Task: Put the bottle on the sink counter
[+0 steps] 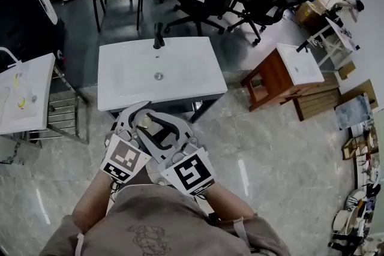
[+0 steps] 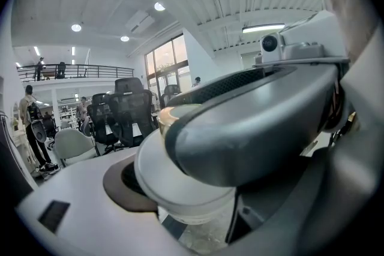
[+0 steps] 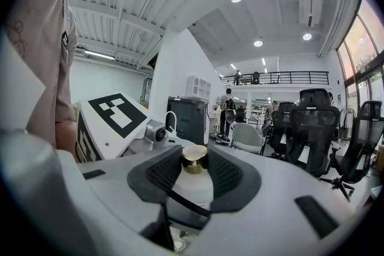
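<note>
Plainly, the bottle [image 1: 144, 123] has not reached the white sink surface [image 1: 129, 78]. It is held in the air in front of the person, over the marble floor [image 1: 270, 153], just short of the surface's near edge.

From the head view only its gold cap [image 1: 144, 123] peeks out; both tools cover the body. The right claw [image 1: 157, 126] is clamped on the bottle [image 3: 191, 183], its dark ribbed pads [image 3: 162, 174] pressing in from both sides just below the cap [image 3: 195, 159]. The lower part of the bottle drops out of sight behind the jaws.

The left claw [image 1: 133, 117] sits close beside it. In the left gripper view the pale round bottle [image 2: 180, 189] rests against a brown pad [image 2: 117, 189] on one jaw. A wide grey jaw of the other tool covers the rest, so I cannot tell whether the left claw squeezes the bottle or only touches it.

Beyond, a black tap [image 1: 158, 36] stands at the sink's far edge.
</note>
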The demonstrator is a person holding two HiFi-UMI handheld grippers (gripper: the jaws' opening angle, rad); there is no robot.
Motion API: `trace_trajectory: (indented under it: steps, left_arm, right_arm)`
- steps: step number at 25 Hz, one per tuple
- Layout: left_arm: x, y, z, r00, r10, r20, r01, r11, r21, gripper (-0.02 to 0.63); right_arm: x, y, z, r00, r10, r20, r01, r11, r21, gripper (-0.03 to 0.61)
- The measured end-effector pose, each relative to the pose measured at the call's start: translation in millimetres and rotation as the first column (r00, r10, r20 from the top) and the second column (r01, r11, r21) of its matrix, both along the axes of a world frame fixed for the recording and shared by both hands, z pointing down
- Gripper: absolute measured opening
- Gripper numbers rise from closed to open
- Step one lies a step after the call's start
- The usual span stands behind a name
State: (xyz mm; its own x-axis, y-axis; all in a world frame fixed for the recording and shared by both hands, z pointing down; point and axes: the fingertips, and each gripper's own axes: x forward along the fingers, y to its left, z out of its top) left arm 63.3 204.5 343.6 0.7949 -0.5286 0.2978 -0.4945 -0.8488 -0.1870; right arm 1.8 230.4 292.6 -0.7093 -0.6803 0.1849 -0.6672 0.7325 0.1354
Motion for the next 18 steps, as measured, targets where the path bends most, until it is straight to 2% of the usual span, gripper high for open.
trace_trajectory:
  steps: [18]
  left_arm:
    - [-25.1, -143.9, 11.3, 1.000, 0.027, 0.001, -0.027, 0.998, -0.050, 0.331]
  right_arm:
    - [-25.7, -148.4, 10.2, 0.999, 0.034, -0.004, -0.034, 0.998, -0.058, 0.138]
